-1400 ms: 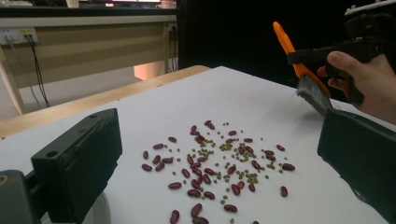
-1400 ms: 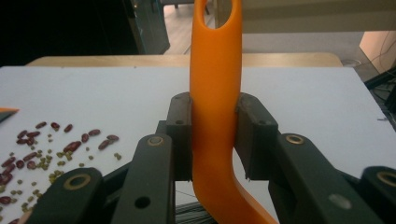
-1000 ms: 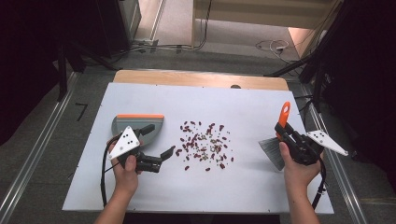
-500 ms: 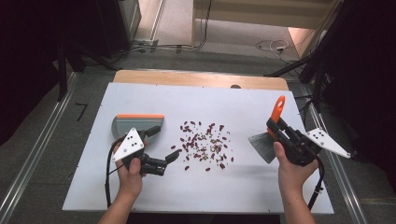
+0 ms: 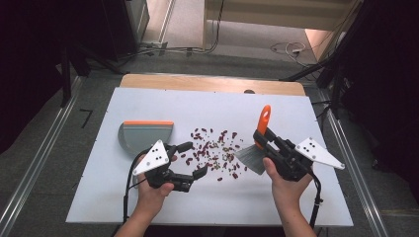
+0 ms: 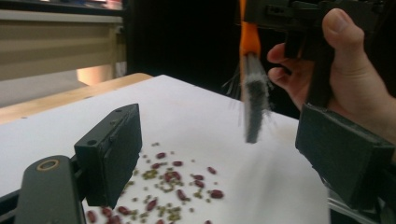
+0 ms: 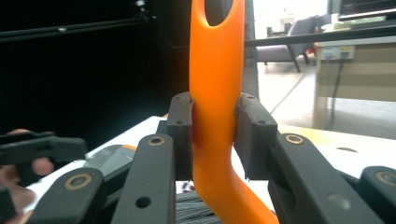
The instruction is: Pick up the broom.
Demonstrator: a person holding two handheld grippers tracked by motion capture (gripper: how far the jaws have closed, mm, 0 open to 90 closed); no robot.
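Dark red and greenish beans (image 5: 217,154) lie scattered mid-table, also seen in the left gripper view (image 6: 173,182). My right gripper (image 5: 262,139) is shut on the orange handle of a hand brush (image 5: 265,120). Its grey bristles (image 5: 251,158) hang at the right edge of the beans. The right gripper view shows the jaws (image 7: 215,135) clamping the handle (image 7: 215,88). My left gripper (image 5: 192,159) stands open at the left edge of the beans, nothing between its jaws (image 6: 229,158). The brush (image 6: 254,100) hangs ahead of it, just above the table.
A grey dustpan with an orange edge (image 5: 146,134) rests on the white table (image 5: 296,207) left of the beans, behind my left hand; it shows too in the right gripper view (image 7: 112,158). Beyond the table's far wooden edge (image 5: 212,83) run cables and floor.
My right gripper has carried the brush left, up to the right side of the beans. My left gripper has shifted slightly right toward the beans, still open.
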